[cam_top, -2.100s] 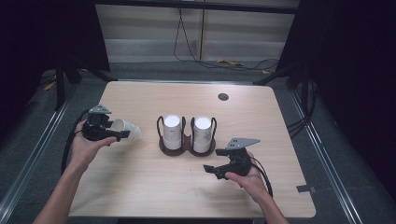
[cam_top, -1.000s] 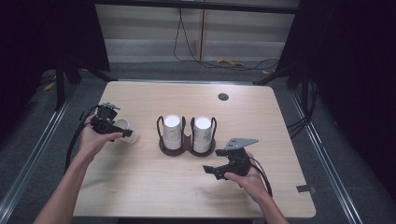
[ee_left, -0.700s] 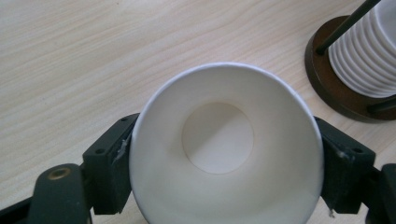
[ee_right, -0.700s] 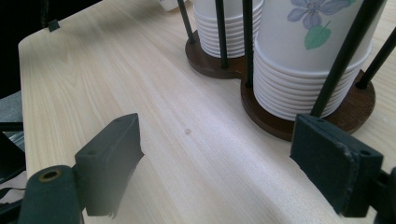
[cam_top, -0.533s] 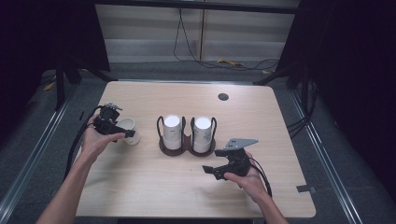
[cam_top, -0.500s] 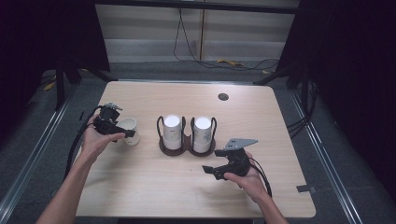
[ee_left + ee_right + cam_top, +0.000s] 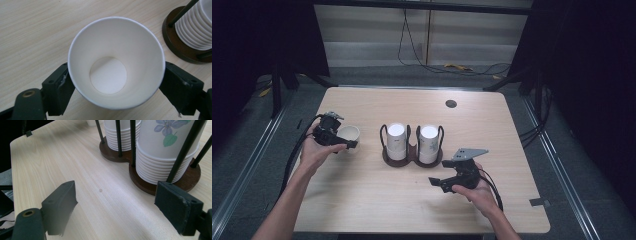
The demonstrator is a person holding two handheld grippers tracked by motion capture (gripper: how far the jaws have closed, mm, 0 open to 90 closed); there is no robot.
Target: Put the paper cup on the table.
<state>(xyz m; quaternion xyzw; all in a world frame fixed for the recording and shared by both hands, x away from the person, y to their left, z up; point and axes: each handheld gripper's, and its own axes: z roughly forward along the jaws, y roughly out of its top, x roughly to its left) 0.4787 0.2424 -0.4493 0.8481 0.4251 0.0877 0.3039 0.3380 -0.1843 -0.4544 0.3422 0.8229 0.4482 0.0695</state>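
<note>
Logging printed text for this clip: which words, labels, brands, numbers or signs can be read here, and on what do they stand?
None: no word, number or brand can be read in any view.
Paper cup between the left tongs: plain white, no print.
Right cup stack in the cup holder: a blue flower and green leaf picture, no lettering.
Left cup stack: plain white ribs.

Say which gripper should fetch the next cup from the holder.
Right, probably. The right gripper is open and empty near the cup holder. The left gripper has just been opening, with the paper cup between its jaws.
</note>
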